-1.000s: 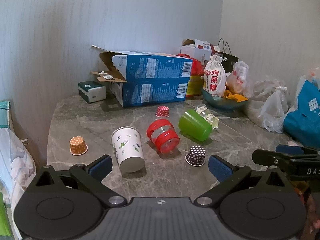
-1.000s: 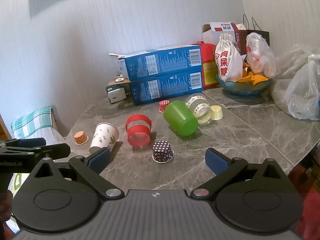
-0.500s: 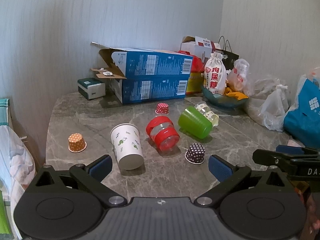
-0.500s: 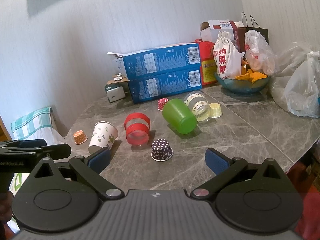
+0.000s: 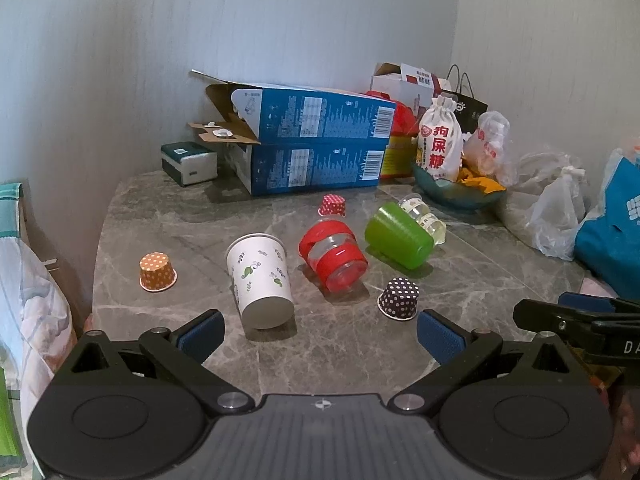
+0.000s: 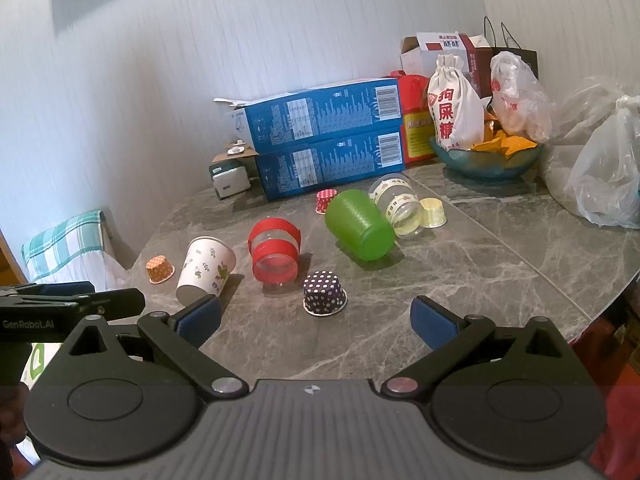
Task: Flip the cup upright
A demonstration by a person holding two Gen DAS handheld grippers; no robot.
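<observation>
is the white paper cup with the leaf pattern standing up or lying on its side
Lying on its side. The paper cup rests along its wall on the table, its flat base facing the left wrist camera and its open rim pointing away.

You've drawn both tongs, left (image 5: 318, 330) and right (image 6: 316, 320), slightly back from the desk (image 5: 460, 280); the cups look a touch farther off.

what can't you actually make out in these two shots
- Pale yellow paper cupcake liner: shows only in the right wrist view; in the left wrist view the clear taped plastic cup hides it.
- Small print on the stacked blue cardboard boxes: too small to read in either view.
- Blue plastic bag: cut off by the left wrist view's right edge.
</observation>
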